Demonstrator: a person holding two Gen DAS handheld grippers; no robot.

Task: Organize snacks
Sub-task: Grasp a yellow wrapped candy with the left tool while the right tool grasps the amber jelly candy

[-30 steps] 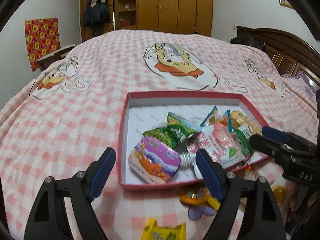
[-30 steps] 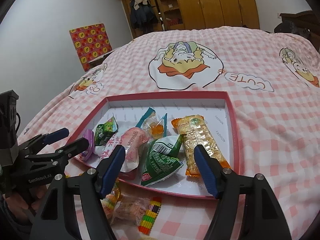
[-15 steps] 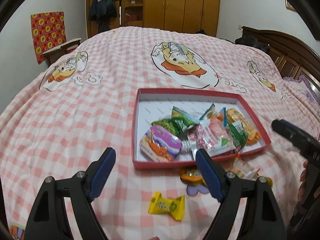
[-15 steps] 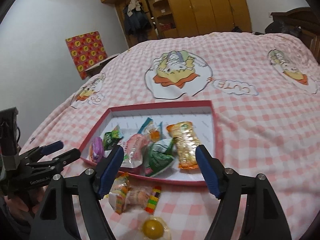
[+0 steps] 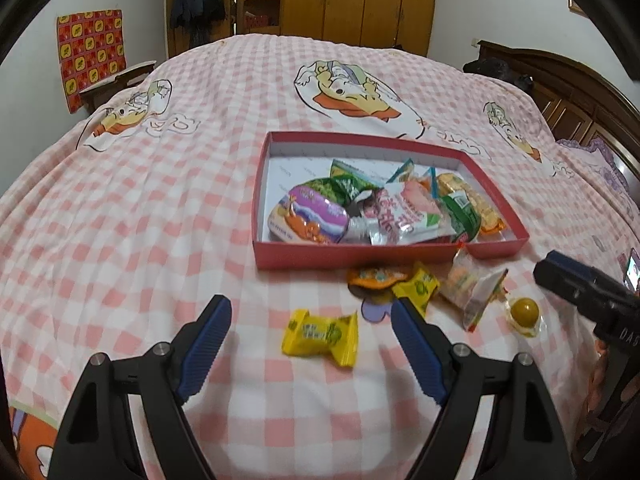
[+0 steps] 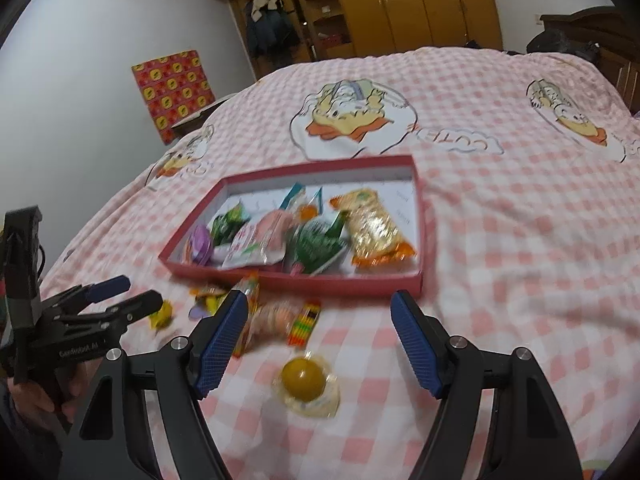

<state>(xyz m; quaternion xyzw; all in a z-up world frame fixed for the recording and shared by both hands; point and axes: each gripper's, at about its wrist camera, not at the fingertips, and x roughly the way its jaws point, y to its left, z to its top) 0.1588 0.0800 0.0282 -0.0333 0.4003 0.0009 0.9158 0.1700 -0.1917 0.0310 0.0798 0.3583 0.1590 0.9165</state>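
Note:
A red box [image 5: 392, 256] [image 6: 304, 282] on the checked bed holds several snack packets. Loose snacks lie in front of it. A yellow candy [image 5: 320, 336] lies between the fingers of my open, empty left gripper [image 5: 310, 336]. An orange packet [image 5: 376, 278], a second yellow candy [image 5: 418, 288], a clear packet [image 5: 472, 292] and a wrapped yellow ball [image 5: 524, 312] [image 6: 303, 376] lie to the right. My right gripper [image 6: 320, 332] is open and empty above the ball and a striped candy [image 6: 306, 322].
The pink checked bedspread [image 5: 160, 220] covers the bed. A wooden headboard [image 5: 580, 96] stands at the right, wardrobes [image 5: 360, 0] at the back, a small table [image 5: 116, 84] at the left. The left gripper also shows in the right wrist view [image 6: 124, 296].
Both grippers have pulled back from the box toward the near edge of the bed. The loose snacks in front of the box have come into view between the fingers.

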